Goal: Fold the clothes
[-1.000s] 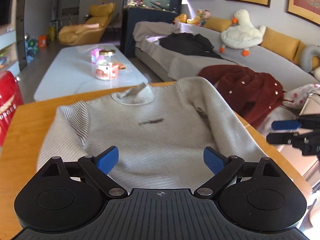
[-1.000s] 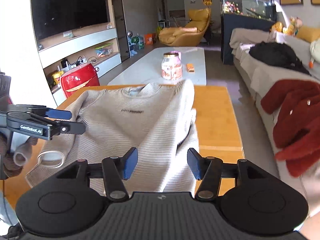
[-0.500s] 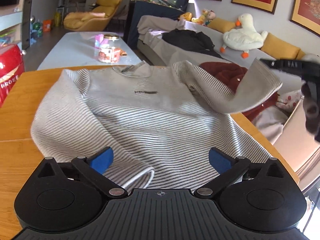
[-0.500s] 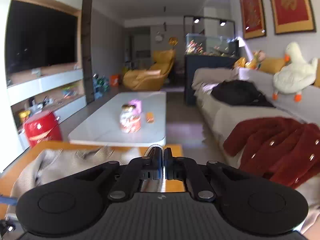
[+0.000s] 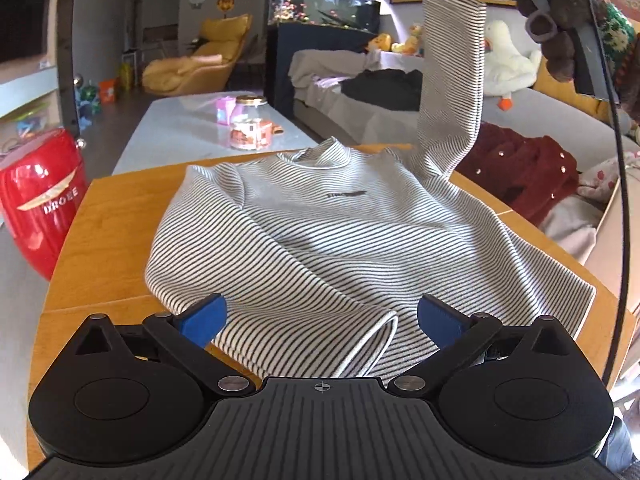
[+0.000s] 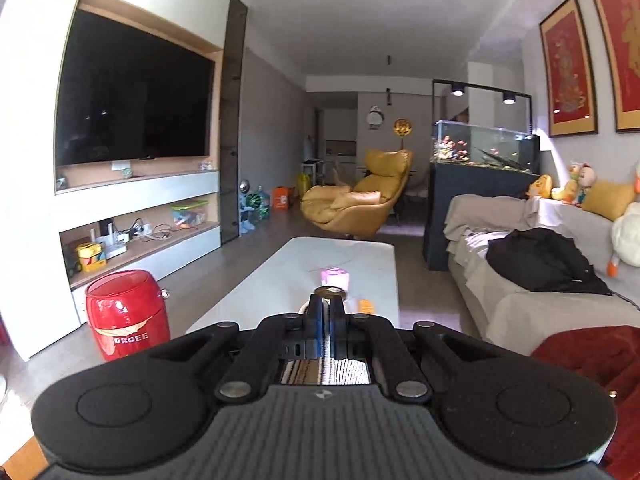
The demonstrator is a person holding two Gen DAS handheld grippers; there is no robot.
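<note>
- A striped sweater (image 5: 332, 240) lies face up on the wooden counter (image 5: 108, 232), its collar toward the far edge and its hem reaching the near edge.
- The sweater's body spreads across the middle and right of the counter; bare wood shows along the left side.
- The left claw (image 5: 320, 318) hangs low over the near edge with its blue fingertips (image 5: 202, 318) spread wide, one on each side of the hem, gripping nothing.
- A folded cuff with a pale edge lies just in front of that claw, between the two tips.
- The right claw (image 6: 323, 322) is pressed together on striped cloth; a sliver of fabric shows between its pads in the right wrist view.
- In the left wrist view that claw sits high at the top right, and the sweater's sleeve (image 5: 450, 92) hangs from it, running down to the shoulder near the far right corner of the counter.
- A dark gloved hand (image 5: 560, 36) is wrapped around the raised tool.
- Past the far edge stands a white coffee table (image 5: 180, 128) carrying a jar (image 5: 250, 128) and a pink box.
- A red barrel-shaped container (image 5: 38, 208) stands on the floor off the counter's left side.
- A grey sofa (image 5: 540, 112) off the right side holds a dark red garment (image 5: 528, 172), a black garment and a white plush duck (image 5: 508, 64).
</note>
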